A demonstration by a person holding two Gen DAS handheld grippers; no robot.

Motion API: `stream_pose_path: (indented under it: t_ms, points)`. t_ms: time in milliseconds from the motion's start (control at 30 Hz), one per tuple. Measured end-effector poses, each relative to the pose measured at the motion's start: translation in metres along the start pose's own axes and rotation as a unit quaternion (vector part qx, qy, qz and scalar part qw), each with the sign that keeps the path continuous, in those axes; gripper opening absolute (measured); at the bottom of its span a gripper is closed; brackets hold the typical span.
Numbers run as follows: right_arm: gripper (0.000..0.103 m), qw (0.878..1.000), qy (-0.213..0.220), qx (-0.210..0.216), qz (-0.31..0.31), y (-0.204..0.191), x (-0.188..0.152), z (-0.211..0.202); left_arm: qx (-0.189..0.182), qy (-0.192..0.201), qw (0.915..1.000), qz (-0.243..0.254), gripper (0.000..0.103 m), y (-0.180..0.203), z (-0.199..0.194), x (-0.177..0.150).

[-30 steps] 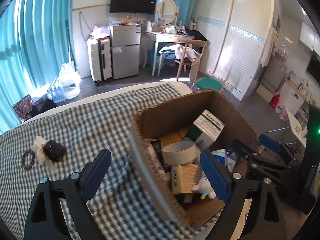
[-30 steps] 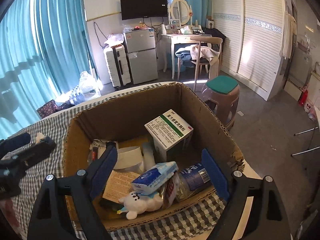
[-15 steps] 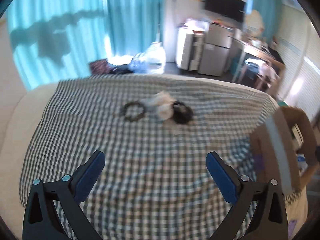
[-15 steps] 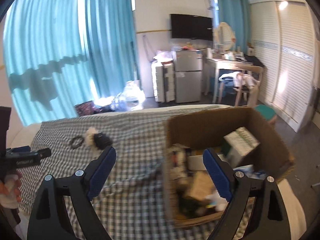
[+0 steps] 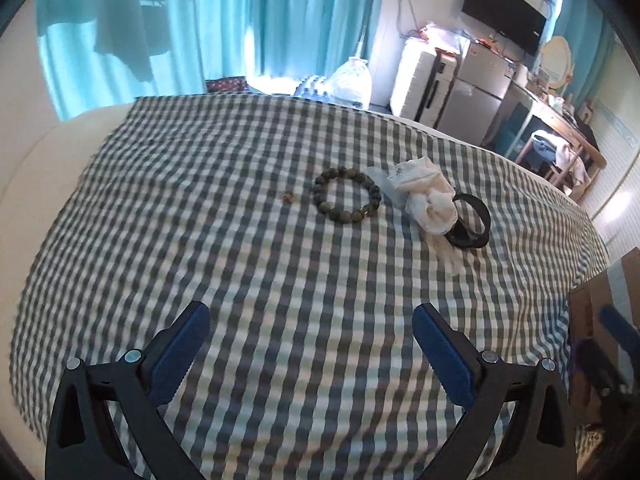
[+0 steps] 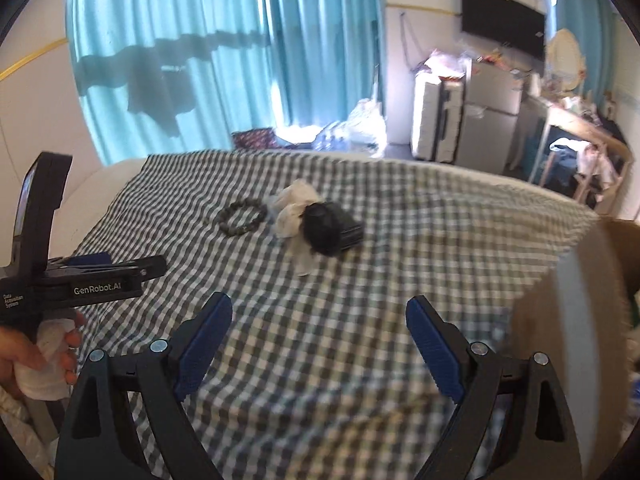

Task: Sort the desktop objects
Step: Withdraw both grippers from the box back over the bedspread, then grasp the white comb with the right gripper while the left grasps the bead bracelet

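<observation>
Far ahead of the left gripper (image 5: 306, 344), whose jaws gape wide and empty, a bead bracelet (image 5: 346, 199) lies on the checked cloth (image 5: 240, 264), well apart

On the checked cloth (image 5: 248, 264): one bead bracelet (image 5: 347, 199), one small brownish bit (image 5: 287, 197) just left of it, one white fabric piece (image 5: 424, 200), one black ring-shaped item (image 5: 472, 222) touching that fabric on its right. One cardboard box (image 6: 568, 320) at the right edge. Far side of room: one wall TV (image 5: 502, 12), one white suitcase (image 5: 418, 80), one small fridge (image 5: 478, 88), one oval mirror (image 5: 557, 60), one chair (image 5: 560, 160). Two grippers: left gripper (image 5: 310, 344), right gripper (image 6: 318, 336).
</observation>
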State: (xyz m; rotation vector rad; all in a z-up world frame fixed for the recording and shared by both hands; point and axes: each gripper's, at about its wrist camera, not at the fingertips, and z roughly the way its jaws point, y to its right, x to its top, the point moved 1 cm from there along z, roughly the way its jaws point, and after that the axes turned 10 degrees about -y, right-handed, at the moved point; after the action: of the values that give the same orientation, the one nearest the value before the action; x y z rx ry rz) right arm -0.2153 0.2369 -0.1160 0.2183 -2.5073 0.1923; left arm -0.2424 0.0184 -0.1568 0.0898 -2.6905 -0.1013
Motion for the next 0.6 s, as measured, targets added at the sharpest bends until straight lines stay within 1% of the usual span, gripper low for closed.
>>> stream_pose_path:
  t_ms: [67, 200, 333, 400, 467, 500, 533, 567, 600]
  points:
    - [0.087, 1.0, -0.024, 0.018, -0.006, -0.002, 0.011, 0.031, 0.004, 0.0, 0.9999, 0.013, 0.103, 0.002, 0.017, 0.013]
    - [0.082, 0.998, -0.052, 0.035, -0.004, -0.002, 0.03, 0.086, 0.016, -0.007, 0.9995, 0.026, 0.103, 0.004, 0.051, 0.035]
    - [0.078, 0.997, -0.077, 0.024, -0.015, -0.006, 0.044, 0.137, 0.012, -0.011, 0.9994, 0.03, 0.103, -0.001, 0.078, 0.047]
    - [0.077, 0.995, -0.091, 0.027, -0.018, -0.008, 0.05, 0.156, 0.012, -0.015, 0.9991, 0.037, 0.103, -0.005, 0.09, 0.052]
    - [0.072, 0.995, -0.096, 0.033, -0.015, -0.01, 0.056, 0.171, 0.023, -0.017, 0.9988, 0.039, 0.103, -0.008, 0.099, 0.056]
    - [0.066, 0.995, -0.096, 0.029, -0.015, -0.012, 0.058, 0.176, 0.022, -0.018, 0.9988, 0.039, 0.103, -0.009, 0.102, 0.058]
    - [0.059, 0.995, -0.094, 0.01, -0.023, -0.015, 0.058, 0.181, 0.023, -0.021, 0.9988, 0.037, 0.103, -0.01, 0.104, 0.059]
    - [0.057, 0.995, -0.093, 0.001, -0.028, -0.018, 0.059, 0.184, 0.024, -0.022, 0.9989, 0.034, 0.103, -0.012, 0.107, 0.06]
    - [0.051, 0.995, -0.09, -0.003, -0.032, -0.02, 0.058, 0.184, 0.024, -0.025, 0.9989, 0.033, 0.103, -0.012, 0.11, 0.061]
